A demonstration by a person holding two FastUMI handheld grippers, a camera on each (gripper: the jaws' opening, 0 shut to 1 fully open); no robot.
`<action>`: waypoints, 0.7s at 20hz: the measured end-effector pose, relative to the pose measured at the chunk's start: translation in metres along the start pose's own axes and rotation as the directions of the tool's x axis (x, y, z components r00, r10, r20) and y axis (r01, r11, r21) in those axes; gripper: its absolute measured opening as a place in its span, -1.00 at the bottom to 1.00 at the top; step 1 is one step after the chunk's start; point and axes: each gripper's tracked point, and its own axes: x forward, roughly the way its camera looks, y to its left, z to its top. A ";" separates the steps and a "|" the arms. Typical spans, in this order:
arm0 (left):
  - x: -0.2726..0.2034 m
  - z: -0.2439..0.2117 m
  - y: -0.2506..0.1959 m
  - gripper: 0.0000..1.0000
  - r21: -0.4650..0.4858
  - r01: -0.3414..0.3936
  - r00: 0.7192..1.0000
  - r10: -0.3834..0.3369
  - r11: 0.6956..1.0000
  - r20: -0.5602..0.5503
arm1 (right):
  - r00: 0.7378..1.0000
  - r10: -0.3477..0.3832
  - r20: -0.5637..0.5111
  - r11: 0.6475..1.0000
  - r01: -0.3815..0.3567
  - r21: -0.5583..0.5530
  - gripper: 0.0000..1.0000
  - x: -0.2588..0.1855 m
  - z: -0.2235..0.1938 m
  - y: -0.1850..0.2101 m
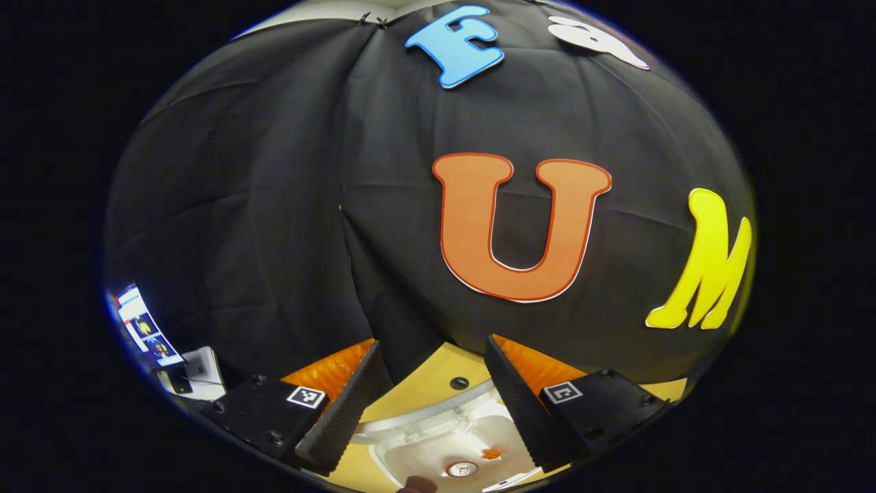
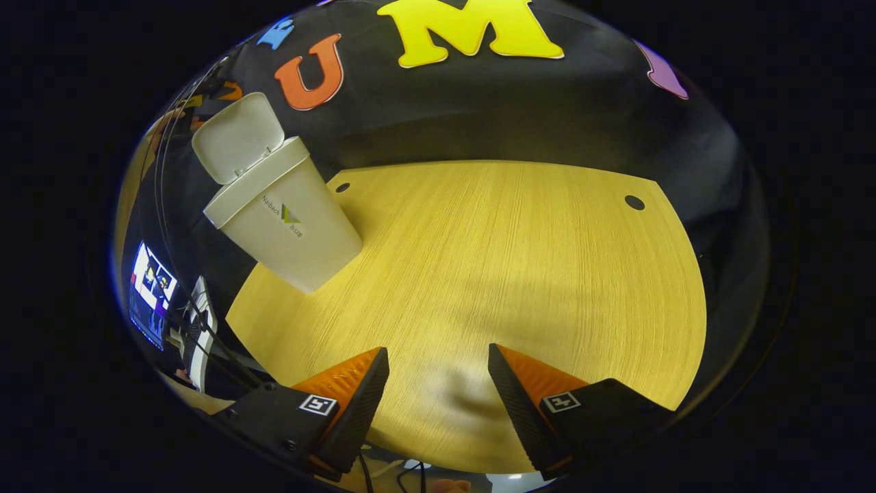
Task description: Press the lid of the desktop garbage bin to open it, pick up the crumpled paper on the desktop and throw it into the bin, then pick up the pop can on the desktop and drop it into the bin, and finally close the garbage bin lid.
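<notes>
A: Biggest thing first: round yellow wood-grain tabletop (image 2: 493,274), centre of the right gripper view. No paper or can lying on the stretch I can see.

B: Bin?

A: Cream plastic desktop garbage bin (image 2: 291,226), upper left of that view, on the table's far edge. Its flat cream flip lid (image 2: 236,133) stands up, so the mouth is open. Probably left up for dropping.

B: Left side?

A: Left gripper (image 1: 432,404) hangs over the bin, looking down its mouth at the bottom of the left gripper view. Fingers spread wide, nothing between them. Pop can top (image 1: 462,469) sits inside at the bottom. Small orange scrap (image 1: 491,453) beside it; can't tell what it is.

B: Right?

A: Right gripper (image 2: 438,404), bottom centre, wide apart too, empty, above bare table. I'd judge lid closing is what's left.
</notes>
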 end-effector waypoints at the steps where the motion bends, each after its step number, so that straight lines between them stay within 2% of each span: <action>1: 0.002 0.000 -0.001 0.97 -0.016 0.005 1.000 -0.004 1.000 0.004 | 1.000 -0.002 -0.003 1.000 0.002 0.002 0.86 0.001 -0.001 -0.001; 8: -0.015 -0.027 -0.025 0.94 -0.165 0.067 0.997 -0.074 0.984 -0.037 | 1.000 -0.001 -0.018 1.000 0.001 -0.009 0.86 0.002 -0.013 -0.002; 14: -0.042 -0.074 -0.053 0.97 -0.123 0.094 0.994 -0.101 0.988 -0.052 | 0.999 0.021 -0.030 1.000 -0.022 -0.018 0.85 0.001 -0.028 -0.005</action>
